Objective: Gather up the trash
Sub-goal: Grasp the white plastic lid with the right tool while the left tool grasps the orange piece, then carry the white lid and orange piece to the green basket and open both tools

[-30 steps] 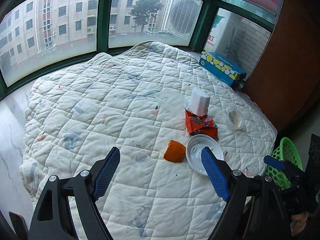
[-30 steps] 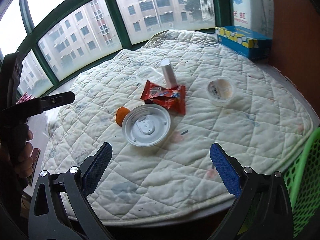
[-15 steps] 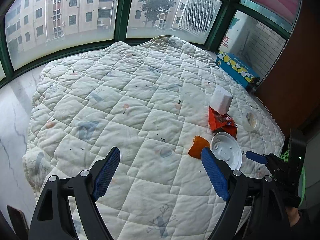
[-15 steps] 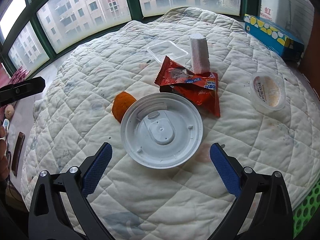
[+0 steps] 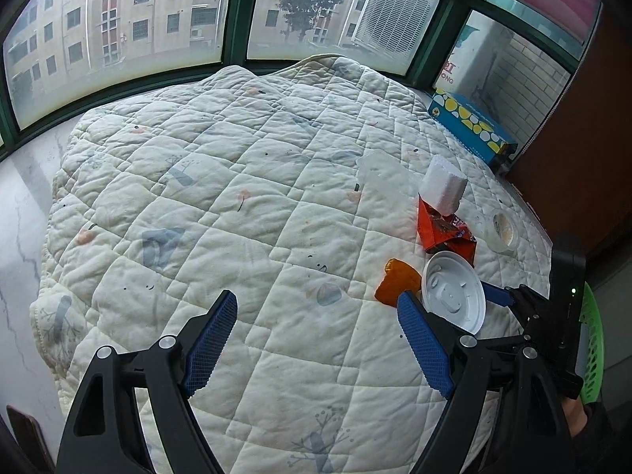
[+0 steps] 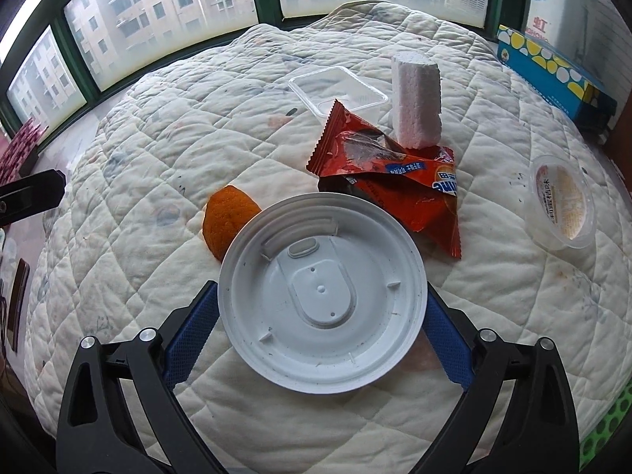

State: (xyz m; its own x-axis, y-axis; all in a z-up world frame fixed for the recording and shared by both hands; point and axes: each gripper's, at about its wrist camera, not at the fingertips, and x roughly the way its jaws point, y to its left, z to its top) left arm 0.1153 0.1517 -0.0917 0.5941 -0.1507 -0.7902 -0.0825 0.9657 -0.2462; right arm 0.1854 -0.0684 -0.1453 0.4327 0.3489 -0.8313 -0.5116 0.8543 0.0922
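Trash lies on a white quilt (image 5: pixel 237 197): a round white lid (image 6: pixel 324 296), an orange peel (image 6: pixel 227 217), a red snack wrapper (image 6: pixel 395 173), an upright white foam block (image 6: pixel 416 98), a clear plastic tray (image 6: pixel 339 89) and a small labelled plastic cup (image 6: pixel 561 201). My right gripper (image 6: pixel 322 292) is open and low over the quilt. The lid lies between its blue fingers, and its rim hides both fingertips. My left gripper (image 5: pixel 318 300) hangs open over bare quilt, left of the peel (image 5: pixel 397 284) and the lid (image 5: pixel 454 292), holding nothing.
A green perforated basket (image 5: pixel 590 351) stands off the quilt's right edge, behind my right hand. A blue box with yellow dots (image 6: pixel 553 71) sits at the far right by the window. Green-framed windows ring the far side; a dark wall closes the right.
My right gripper has come forward and down until its fingers straddle the white lid. My left gripper has sunk a little and stays open.
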